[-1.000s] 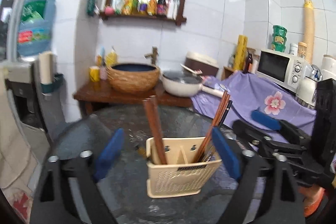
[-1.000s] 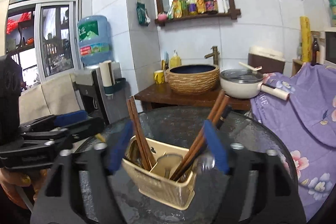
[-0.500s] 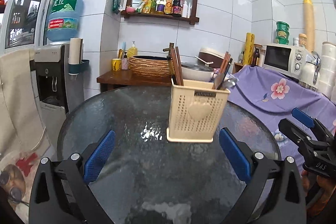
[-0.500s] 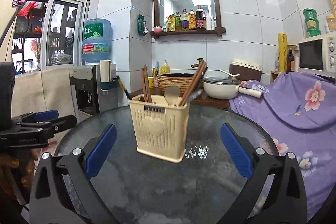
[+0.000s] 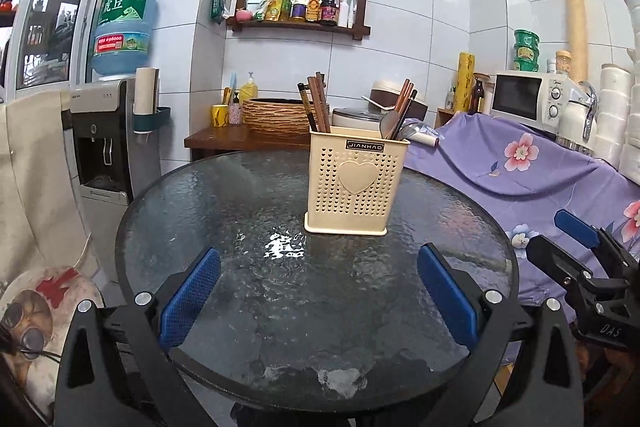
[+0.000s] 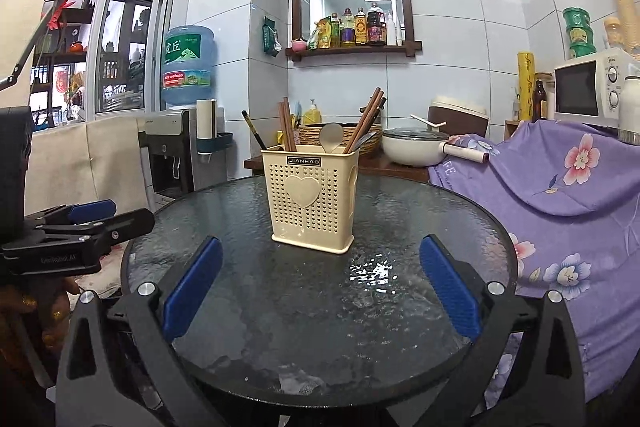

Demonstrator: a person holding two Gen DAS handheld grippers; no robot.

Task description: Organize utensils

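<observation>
Left wrist: I'm seeing cream perforated plastic utensil caddy [image 5: 356, 183] standing upright mid round pebbled-glass table [image 5: 224, 211]; left gripper [image 5: 318, 297] gaping, nothing between. Right wrist: I'm catching pale spoon [image 6: 331, 139] amid wooden chopsticks [image 6: 366, 119] inside caddy; right gripper [image 6: 320, 297] gaping, nothing between.

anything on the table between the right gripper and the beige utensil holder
Nothing: only bare dark textured glass table lies between the open right gripper and the beige perforated plastic utensil holder, seen in the right wrist view.
</observation>
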